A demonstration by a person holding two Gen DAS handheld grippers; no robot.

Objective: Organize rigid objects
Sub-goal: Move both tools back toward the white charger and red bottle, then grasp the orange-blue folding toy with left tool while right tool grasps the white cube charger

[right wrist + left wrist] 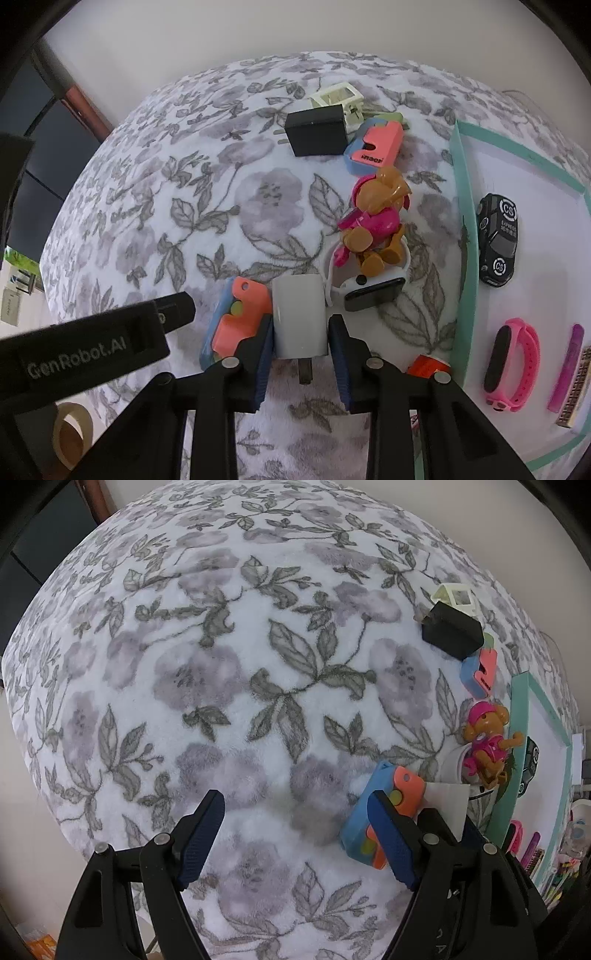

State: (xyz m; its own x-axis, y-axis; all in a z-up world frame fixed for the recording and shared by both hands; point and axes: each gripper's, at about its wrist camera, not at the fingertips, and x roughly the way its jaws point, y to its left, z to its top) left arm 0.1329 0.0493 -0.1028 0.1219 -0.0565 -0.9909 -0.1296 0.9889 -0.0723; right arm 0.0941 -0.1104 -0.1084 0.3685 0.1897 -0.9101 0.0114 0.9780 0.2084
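A white fleece blanket printed with grey-purple flowers [229,206] covers the surface below a plain off-white wall [258,26] at 12 o'clock, dark cabinet panels [40,155] at 9 o'clock.

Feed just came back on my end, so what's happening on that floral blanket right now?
A person is sorting small items into a teal-rimmed tray. The right gripper has its fingers around a white charger; whether they grip it yet is unclear. The left gripper is open and empty above the blanket, beside a blue-and-orange toy. A black toy car and pink wristband already lie in the tray; the black charger and dog figure are still outside.
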